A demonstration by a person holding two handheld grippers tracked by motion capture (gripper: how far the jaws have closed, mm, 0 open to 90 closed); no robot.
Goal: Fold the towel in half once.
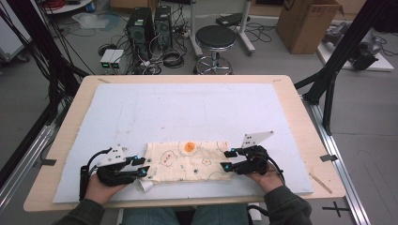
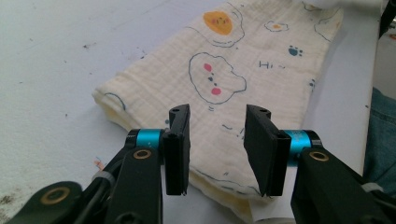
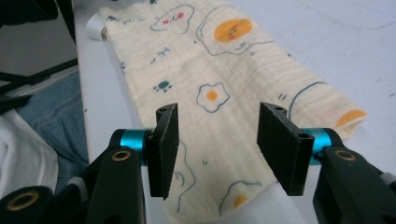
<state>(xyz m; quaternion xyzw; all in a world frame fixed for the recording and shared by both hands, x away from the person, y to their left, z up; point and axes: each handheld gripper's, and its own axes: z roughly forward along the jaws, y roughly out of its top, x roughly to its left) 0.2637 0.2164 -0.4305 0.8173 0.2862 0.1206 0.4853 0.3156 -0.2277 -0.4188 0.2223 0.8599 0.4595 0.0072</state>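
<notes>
The cloth (image 1: 187, 161) lies folded in a long strip near the front edge of the surface (image 1: 187, 108), between the two hands. It looks like thin crinkled muslin (printed with fried eggs and paw marks), so it should be light, limp and quick to slide or unfold if dragged. The left hand-held gripper (image 2: 217, 142) and the right hand-held gripper (image 3: 224, 149) each hover over a short end, jaws apart, holding nothing. Pinching all layers at the ends seems the safest hold.
</notes>
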